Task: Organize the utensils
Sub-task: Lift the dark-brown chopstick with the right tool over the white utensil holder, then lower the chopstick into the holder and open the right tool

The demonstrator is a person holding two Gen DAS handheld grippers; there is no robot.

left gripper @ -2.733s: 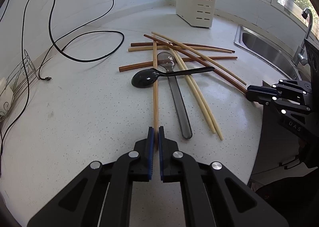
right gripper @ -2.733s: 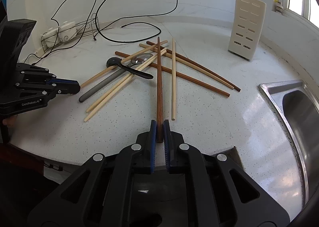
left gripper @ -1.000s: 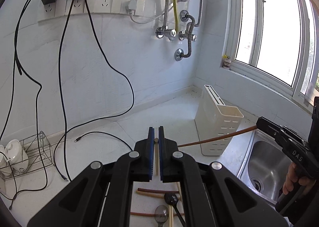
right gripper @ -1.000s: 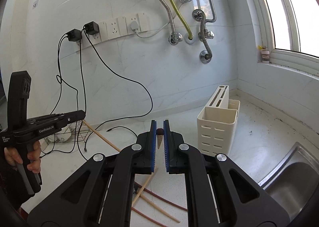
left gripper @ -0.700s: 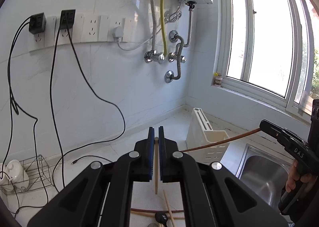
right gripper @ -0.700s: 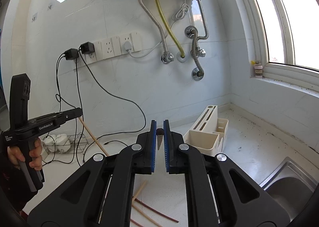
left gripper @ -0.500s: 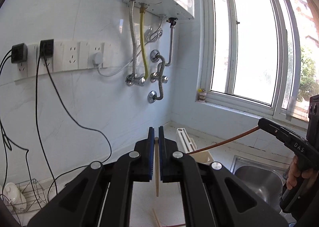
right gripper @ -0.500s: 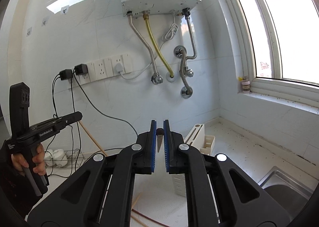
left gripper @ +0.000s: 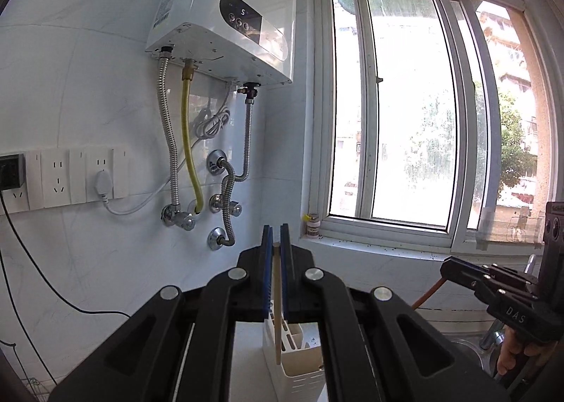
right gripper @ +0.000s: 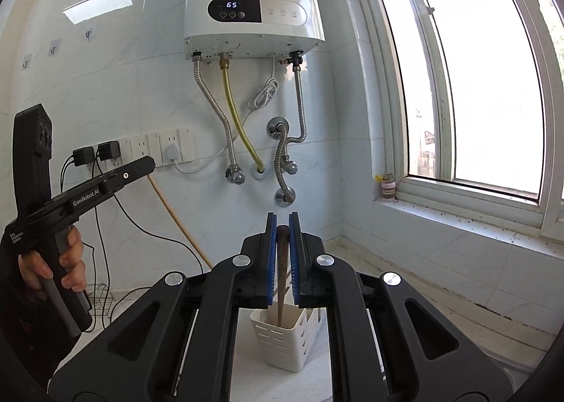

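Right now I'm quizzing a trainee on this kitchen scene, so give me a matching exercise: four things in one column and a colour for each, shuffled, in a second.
Things:
1. chopstick in the left tongs
2. chopstick in the right tongs
3. utensil holder
4. middle hose under the water heater

Colours:
A. yellow
B. cream white
C. pale tan
D. dark brown

Pairs: 1-C, 2-D, 3-B, 4-A
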